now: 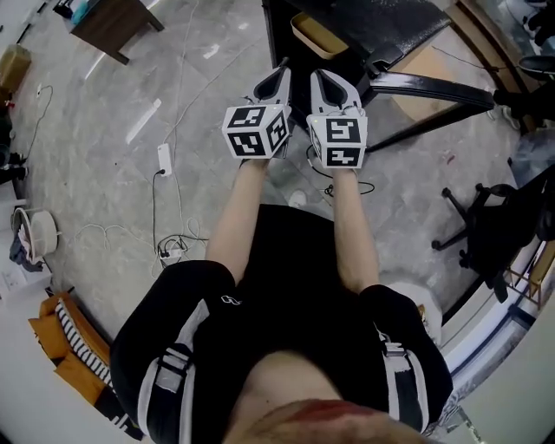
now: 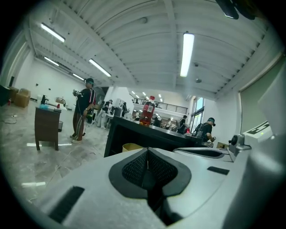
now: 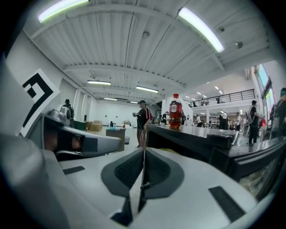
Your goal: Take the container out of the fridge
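No fridge or container shows in any view. The person holds both grippers side by side at chest height, pointing forward over the floor. My left gripper [image 1: 283, 69] has its jaws pressed together with nothing between them; the same gripper [image 2: 147, 150] shows shut in its own view. My right gripper [image 1: 323, 76] is likewise shut and empty, as the right gripper [image 3: 144, 150] confirms in its view. A red-labelled bottle [image 2: 146, 111] stands on a black counter [image 2: 178, 134] ahead; the bottle [image 3: 175, 111] also shows in the right gripper view.
A yellow bin [image 1: 319, 36] sits by the black counter [image 1: 381, 26]. A brown wooden stand [image 1: 113, 24] is at the far left. Cables and a power strip [image 1: 164, 159] lie on the floor. An office chair [image 1: 494, 225] stands right. Several people [image 2: 84, 109] stand in the hall.
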